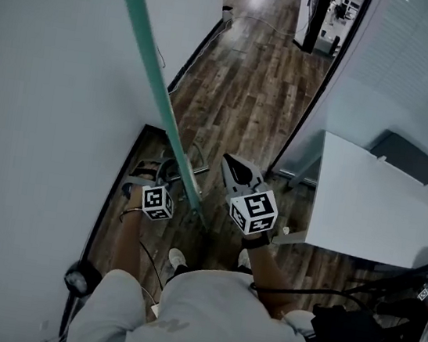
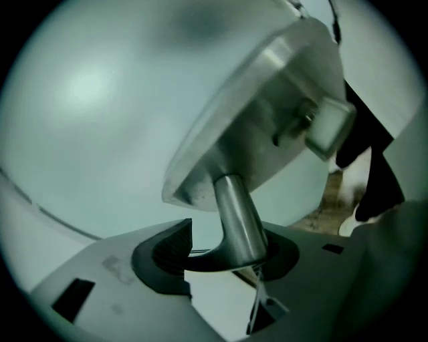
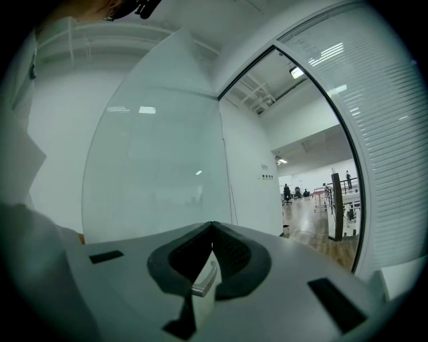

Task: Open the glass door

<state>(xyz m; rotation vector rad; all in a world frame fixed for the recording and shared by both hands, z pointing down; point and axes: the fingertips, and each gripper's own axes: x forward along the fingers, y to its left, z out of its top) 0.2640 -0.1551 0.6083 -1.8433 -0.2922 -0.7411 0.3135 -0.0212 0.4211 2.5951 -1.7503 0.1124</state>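
While straddling the handle post [image 2: 235, 214] on the glass door [image 1: 152, 63] with the left tool [image 2: 227, 252] wide, carries the shut, empty right tool [image 3: 212, 234] across its edge.

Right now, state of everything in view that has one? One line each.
glass door: swung open, corridor floor visible past its edge.
door handle: metal post between the left jaws, left pad clear of it.
left hand-held gripper: open, jaws apart around the handle post.
right hand-held gripper: shut, nothing between the jaws.
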